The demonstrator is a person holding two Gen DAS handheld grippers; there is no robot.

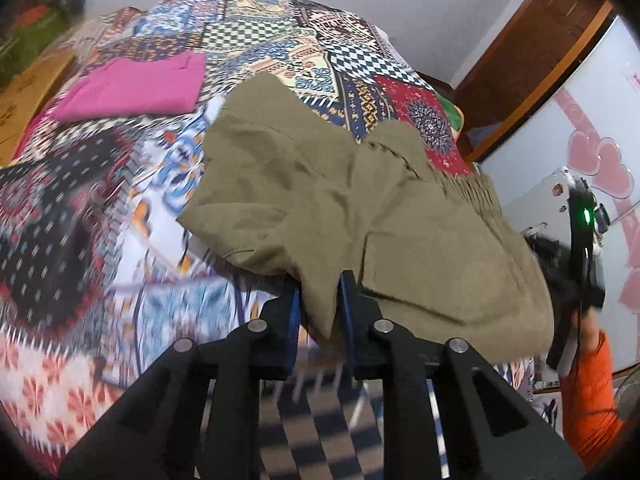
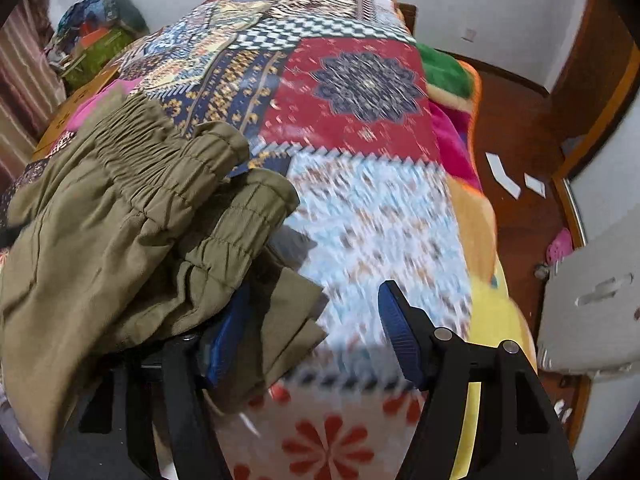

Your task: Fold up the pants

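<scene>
— Left wrist view: what is being pinched by the left gripper (image 1: 318, 312)?
— A corner of the crumpled olive-green cotton pants (image 1: 352, 208), lying on the patchwork bedspread (image 1: 120, 208).
— And the right gripper (image 2: 310, 336)?
— Its jaws are being held spread, pants (image 2: 120, 240) draped over one finger.

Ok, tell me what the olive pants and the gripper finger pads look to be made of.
Olive pants: thin woven cloth, likely cotton twill, matte; it creases softly and gathers at the elastic waistband. Finger pads: blue, ribbed, probably rubber or soft plastic, slightly shiny.

Even, soft indoor light, no hard shadows, motion blur across the bedspread (image 2: 360, 216), fisheye bending, dark vignetted corners
</scene>
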